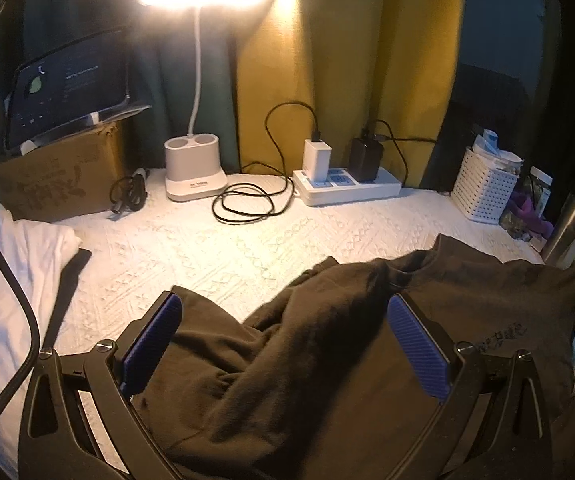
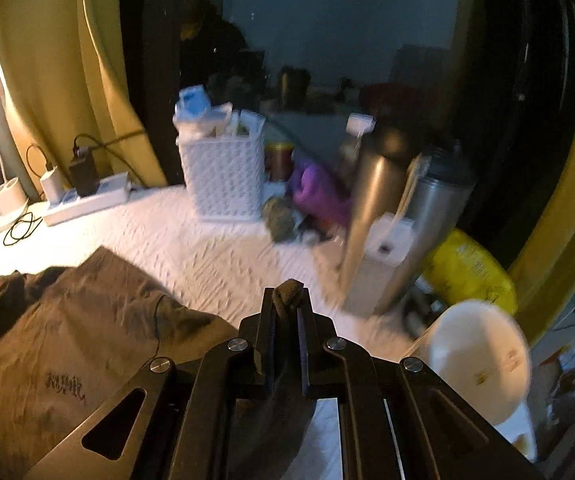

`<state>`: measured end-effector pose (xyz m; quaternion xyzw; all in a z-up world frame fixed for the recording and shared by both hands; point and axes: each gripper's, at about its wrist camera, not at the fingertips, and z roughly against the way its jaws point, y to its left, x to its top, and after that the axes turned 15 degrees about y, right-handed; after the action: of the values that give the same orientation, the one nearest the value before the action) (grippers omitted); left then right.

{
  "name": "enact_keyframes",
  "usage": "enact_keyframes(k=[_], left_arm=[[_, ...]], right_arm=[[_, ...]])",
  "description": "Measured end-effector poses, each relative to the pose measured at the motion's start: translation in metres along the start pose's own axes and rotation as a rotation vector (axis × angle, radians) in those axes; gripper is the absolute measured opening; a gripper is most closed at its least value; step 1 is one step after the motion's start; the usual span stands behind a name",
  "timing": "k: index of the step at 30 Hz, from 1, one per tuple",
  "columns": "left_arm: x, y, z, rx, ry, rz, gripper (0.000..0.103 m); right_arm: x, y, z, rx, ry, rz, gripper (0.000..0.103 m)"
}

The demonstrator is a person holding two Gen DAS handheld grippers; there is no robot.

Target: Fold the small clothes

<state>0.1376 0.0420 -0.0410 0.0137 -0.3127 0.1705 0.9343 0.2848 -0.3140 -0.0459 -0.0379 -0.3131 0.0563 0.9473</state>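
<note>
A dark brown garment (image 1: 327, 340) lies crumpled on the white textured cloth (image 1: 207, 248), with a small print near its right side. My left gripper (image 1: 285, 344) hangs over it, open, its blue pads (image 1: 155, 340) wide apart and the fabric lying loose between them. In the right wrist view the same brown garment (image 2: 67, 340) spreads to the left. My right gripper (image 2: 286, 300) is shut on a bunched edge of it, and a tuft of fabric pokes out past the fingertips.
At the back stand a lit desk lamp (image 1: 195, 176), a power strip (image 1: 347, 186) with chargers, loose black cables (image 1: 247, 200), a cardboard box (image 1: 59, 176) and a tablet. A white cloth (image 1: 3, 264) lies left. A white basket (image 2: 223, 180), steel flasks (image 2: 379, 216), a yellow bag (image 2: 467, 272) and a white cup (image 2: 475, 356) crowd the right.
</note>
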Motion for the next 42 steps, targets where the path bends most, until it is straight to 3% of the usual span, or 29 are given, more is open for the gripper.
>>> enact_keyframes(k=[6,12,20,26,27,28,30,37,42], left_arm=[[0.003,0.022,0.0,0.016,-0.01,0.03,0.102],[0.003,0.039,0.007,0.001,-0.03,0.038,0.102],[-0.005,0.054,0.012,-0.048,-0.029,0.038,0.102],[-0.011,0.061,0.012,-0.07,-0.014,0.043,0.102],[-0.012,0.06,0.013,-0.07,-0.015,0.042,0.102],[-0.013,0.061,0.014,-0.07,-0.016,0.04,0.102],[-0.015,0.06,0.017,-0.068,-0.019,0.04,0.102],[-0.019,0.053,0.025,-0.055,-0.029,0.037,0.102],[-0.023,0.041,0.028,-0.04,-0.022,0.019,0.102]], right_arm=[[0.009,0.02,0.025,-0.018,-0.031,0.043,0.008],[0.01,0.077,0.031,-0.001,-0.026,0.131,0.008],[-0.01,0.165,0.0,0.064,0.081,0.227,0.008],[-0.038,0.2,-0.032,0.173,0.225,0.245,0.012],[-0.043,0.202,-0.033,0.187,0.238,0.245,0.025],[-0.047,0.202,-0.034,0.205,0.251,0.242,0.059],[-0.053,0.199,-0.026,0.223,0.237,0.232,0.096],[-0.06,0.141,0.018,0.198,0.156,0.14,0.096],[-0.067,0.085,0.018,0.172,0.156,0.059,0.096]])
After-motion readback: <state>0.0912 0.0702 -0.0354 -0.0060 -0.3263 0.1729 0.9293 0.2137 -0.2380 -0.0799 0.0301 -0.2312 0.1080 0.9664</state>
